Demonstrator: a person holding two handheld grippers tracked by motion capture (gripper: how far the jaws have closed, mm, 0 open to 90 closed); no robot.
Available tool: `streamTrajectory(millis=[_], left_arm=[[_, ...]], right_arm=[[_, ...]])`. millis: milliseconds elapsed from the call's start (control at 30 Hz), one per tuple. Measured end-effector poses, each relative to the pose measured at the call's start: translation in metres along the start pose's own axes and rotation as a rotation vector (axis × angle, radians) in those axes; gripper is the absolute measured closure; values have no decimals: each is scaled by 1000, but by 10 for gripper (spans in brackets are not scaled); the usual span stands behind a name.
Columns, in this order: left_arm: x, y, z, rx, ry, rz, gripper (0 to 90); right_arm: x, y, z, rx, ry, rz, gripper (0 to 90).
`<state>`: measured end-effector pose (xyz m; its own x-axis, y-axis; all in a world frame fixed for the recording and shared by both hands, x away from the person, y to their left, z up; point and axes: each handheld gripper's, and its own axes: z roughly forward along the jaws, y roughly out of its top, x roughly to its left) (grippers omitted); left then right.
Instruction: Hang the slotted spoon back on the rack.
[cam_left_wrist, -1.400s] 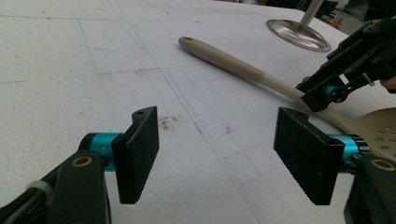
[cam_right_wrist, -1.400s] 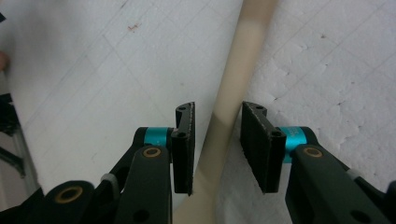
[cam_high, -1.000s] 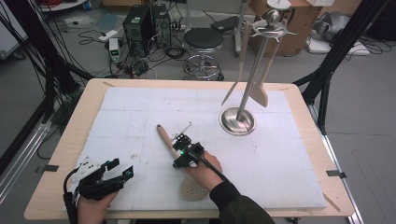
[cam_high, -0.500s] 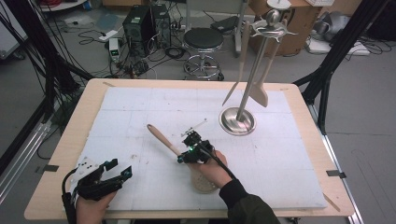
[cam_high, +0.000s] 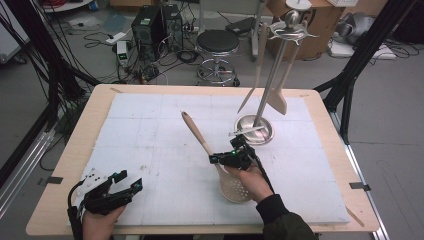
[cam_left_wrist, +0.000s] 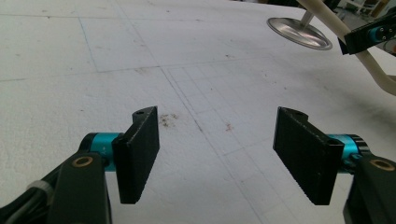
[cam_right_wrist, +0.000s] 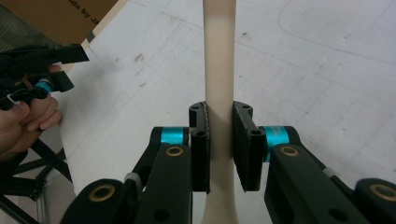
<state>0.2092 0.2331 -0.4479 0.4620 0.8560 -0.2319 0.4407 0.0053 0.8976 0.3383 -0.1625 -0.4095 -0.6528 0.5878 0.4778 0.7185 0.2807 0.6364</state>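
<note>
The worktop (cam_high: 75, 150) carries a white gridded mat with a bare wooden margin on all sides. Most of the mat lies open, from 9 o'clock across the centre. The utensil stand (cam_high: 255, 131) sits toward 1 o'clock, with two pale utensils hanging from its top. The right tongs (cam_high: 230, 159), just right of centre, are clamped on the handle of the slotted spoon (cam_high: 197, 132). The handle's end points up toward 11 o'clock; the perforated bowl sits low at 5 o'clock of the tongs, beside the hand. In the right gripper view the handle runs straight up between the closed jaws. The left tongs (cam_high: 131, 181) rest near the 7 o'clock corner, jaws wide apart, holding nothing, well apart from the spoon.
</note>
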Motion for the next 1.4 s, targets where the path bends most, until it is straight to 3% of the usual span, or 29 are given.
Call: streamTrajectory(millis=[100,633,867,1167,1333,1400], left_arm=[[0,0,0,2,2,0,320],[-1,0,2,5,2,10,321],[-3,0,4,6,1,18,320],[-4,0,5,12,3,25,321],[-4,0,6,11,1,22,320],[-4,0,6,12,3,27,320]], right_arm=[[-4,-4,-9,-46,12,5,786],[-20,-26,-71,-337,-37,58,786],[-23,-31,-91,-440,-73,46,786],[-19,-36,-112,-582,-172,-19,786],[-16,-37,-121,-657,-196,-30,785],[-17,-36,-126,-669,-179,-27,786]])
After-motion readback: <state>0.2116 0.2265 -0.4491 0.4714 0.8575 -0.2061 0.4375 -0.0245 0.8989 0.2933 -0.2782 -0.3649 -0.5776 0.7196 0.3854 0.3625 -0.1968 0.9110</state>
